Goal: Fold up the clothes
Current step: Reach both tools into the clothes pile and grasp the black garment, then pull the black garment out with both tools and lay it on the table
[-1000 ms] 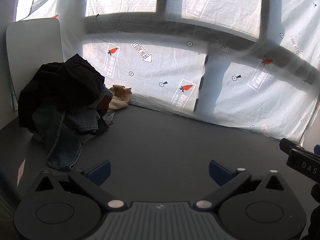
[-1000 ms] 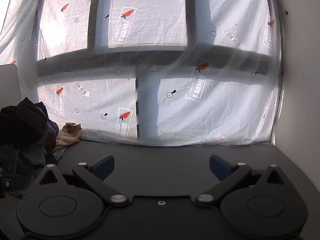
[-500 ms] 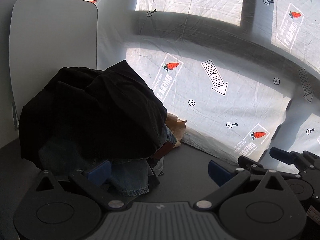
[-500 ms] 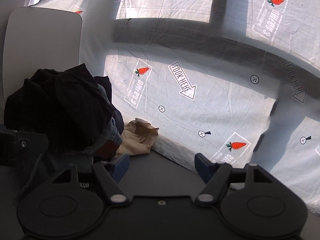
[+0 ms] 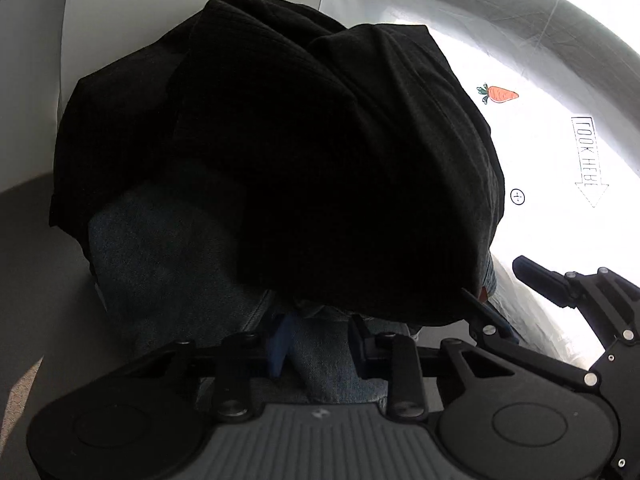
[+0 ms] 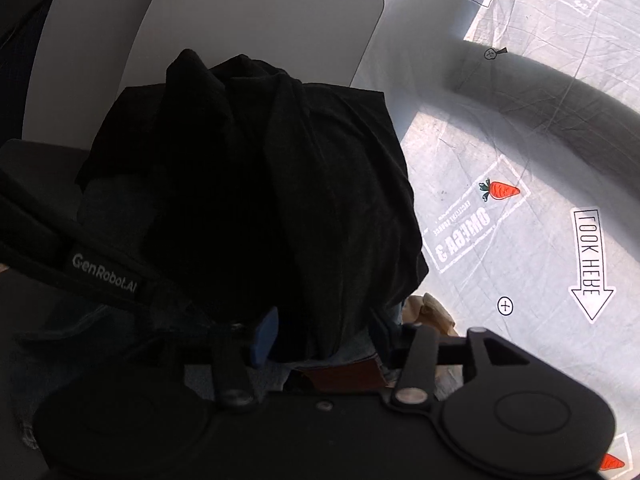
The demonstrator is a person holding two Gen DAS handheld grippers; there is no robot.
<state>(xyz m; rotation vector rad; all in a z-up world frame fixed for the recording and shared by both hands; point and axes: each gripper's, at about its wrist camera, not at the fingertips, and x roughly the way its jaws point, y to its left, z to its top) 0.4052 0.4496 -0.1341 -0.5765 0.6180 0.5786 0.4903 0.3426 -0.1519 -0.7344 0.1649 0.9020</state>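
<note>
Left gripper (image 5: 320,344) jaws, just closing, pinch the jeans (image 5: 192,280) between them, while right gripper (image 6: 320,338) jaws close on the black garment (image 6: 280,200) (pile heaped ahead)

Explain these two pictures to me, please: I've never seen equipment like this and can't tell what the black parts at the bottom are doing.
There is no robot: a person holds a two-fingered clamp in each hand, each with a wide-angle camera looking along its fingers. One picture comes from the left hand-held gripper, the other from the right hand-held gripper. On the grey table lies a clothes pile: a black garment over jeans, with a beige cloth beside it and a printed sheet behind. Both have just been closing: the left seems to pinch the jeans, the right the black garment's lower edge.
</note>
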